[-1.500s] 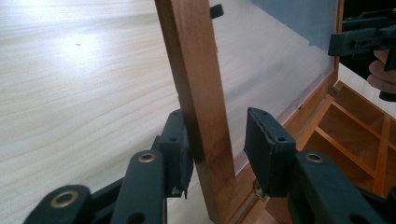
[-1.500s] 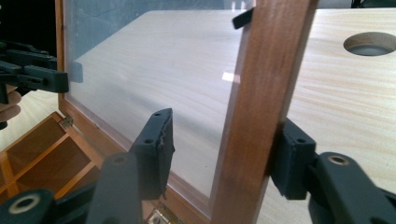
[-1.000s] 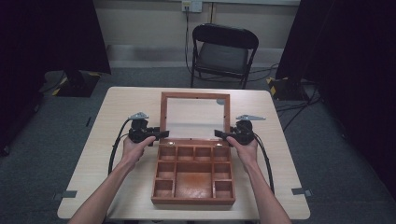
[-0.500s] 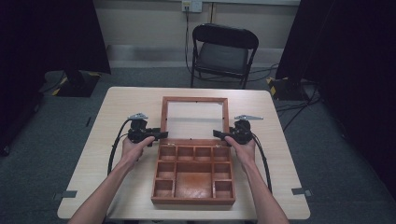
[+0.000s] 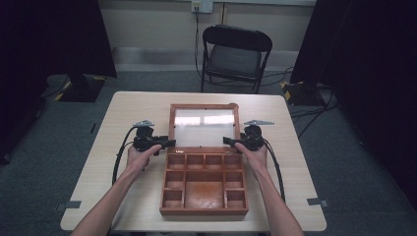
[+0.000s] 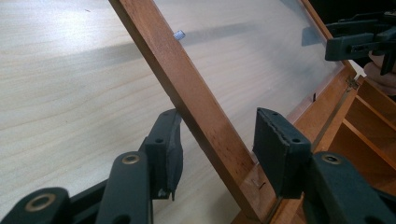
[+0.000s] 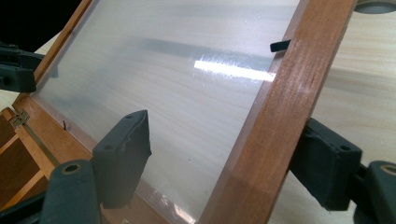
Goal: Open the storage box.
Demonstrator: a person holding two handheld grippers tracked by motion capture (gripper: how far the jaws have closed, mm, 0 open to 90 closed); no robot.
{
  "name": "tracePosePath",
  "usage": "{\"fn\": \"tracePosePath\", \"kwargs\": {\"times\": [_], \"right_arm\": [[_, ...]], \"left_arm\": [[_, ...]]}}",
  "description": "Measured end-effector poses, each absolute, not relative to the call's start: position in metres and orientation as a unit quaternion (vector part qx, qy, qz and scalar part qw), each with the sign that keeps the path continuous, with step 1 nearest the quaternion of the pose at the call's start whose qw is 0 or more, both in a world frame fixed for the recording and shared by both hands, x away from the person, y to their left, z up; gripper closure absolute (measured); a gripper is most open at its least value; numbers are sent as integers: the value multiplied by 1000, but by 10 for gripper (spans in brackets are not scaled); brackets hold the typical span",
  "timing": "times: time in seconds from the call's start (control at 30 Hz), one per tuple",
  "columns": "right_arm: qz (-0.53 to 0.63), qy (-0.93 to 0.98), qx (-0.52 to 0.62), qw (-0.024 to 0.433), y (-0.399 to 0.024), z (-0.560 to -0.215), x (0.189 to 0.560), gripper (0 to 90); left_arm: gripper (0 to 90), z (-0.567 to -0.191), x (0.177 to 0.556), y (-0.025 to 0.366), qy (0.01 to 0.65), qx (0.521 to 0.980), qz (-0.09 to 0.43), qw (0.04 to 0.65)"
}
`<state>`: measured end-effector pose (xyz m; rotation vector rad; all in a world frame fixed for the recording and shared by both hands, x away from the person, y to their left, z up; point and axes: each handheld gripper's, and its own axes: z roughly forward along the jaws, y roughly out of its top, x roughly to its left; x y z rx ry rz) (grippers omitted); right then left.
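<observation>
The wooden box (image 5: 204, 184) is set at the middle of the table (image 5: 128, 113), near the person's edge, with its compartments laid open to view. Its glass-paned lid (image 5: 204, 127) is swung back past upright and leans away from the person, hinged along the box's far edge.

The lid's left frame rail (image 6: 196, 107) is straddled by the left gripper (image 5: 169, 143); its jaws are spread, one pad just beside the rail's outer face and the other standing apart over the pane side, so no pinch is seen.

The right frame rail (image 7: 285, 102) is bracketed by the right gripper (image 5: 227, 141). Its jaws have just been opening, with the rail between them: the outer pad is seen against the wood, the inner pad held clear of the glass.

A folding chair (image 5: 236, 54) is placed beyond the table.
</observation>
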<state>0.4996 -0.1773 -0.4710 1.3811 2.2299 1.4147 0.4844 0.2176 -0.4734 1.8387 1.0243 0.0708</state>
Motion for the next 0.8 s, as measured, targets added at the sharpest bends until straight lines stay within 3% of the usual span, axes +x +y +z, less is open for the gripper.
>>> {"fn": "tracePosePath", "kwargs": {"times": [0.27,0.43,0.5,0.6,0.8], "right_arm": [[473,744,466,76,-177,-475,501,218],[463,745,473,81,-177,-477,501,184],[450,748,481,80,-177,-479,502,151],[463,735,492,49,-182,-488,504,152],[466,732,495,49,-183,-490,503,154]], "left_arm": [[503,-477,487,219,432,751,14,499],[446,-479,487,216,437,755,25,489],[522,-478,486,215,430,764,41,480],[468,-479,487,214,427,768,30,477],[450,-480,488,211,429,771,36,469]]}}
